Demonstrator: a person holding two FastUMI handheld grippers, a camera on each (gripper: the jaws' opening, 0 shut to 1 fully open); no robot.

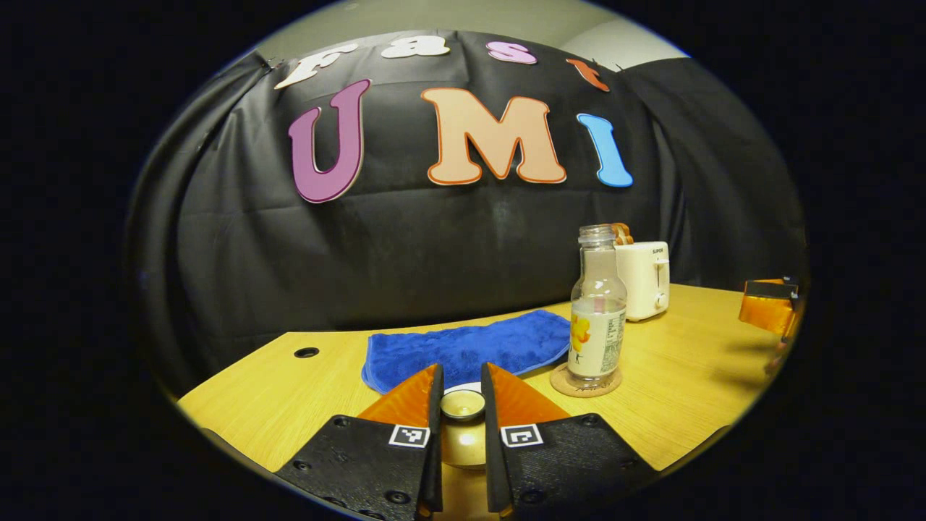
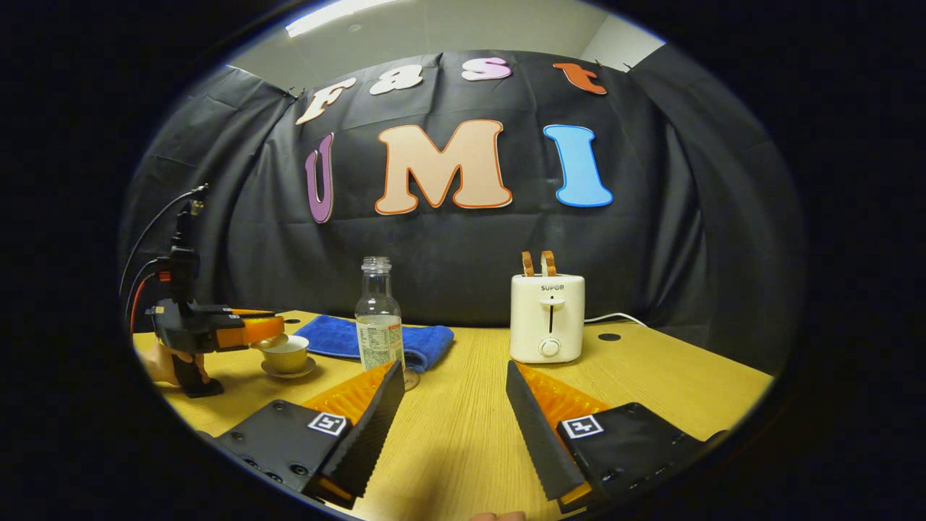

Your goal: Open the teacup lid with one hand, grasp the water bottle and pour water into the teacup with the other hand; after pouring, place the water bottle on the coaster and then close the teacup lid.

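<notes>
Left gripper (image 1: 461, 394): fingers clamped on teacup lid (image 1: 462, 405), just above teacup (image 2: 286, 354), 9 o'clock of water bottle (image 2: 378, 318) on coaster (image 1: 586, 382). Right gripper (image 2: 452, 391): agape, idle. Step: closing; next, lower squarely

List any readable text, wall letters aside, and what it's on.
"SUPOR": front of the toaster.
Print on the bottle label: too small to read.
Squares on the left gripper and right gripper: coded markers, no words.
</notes>
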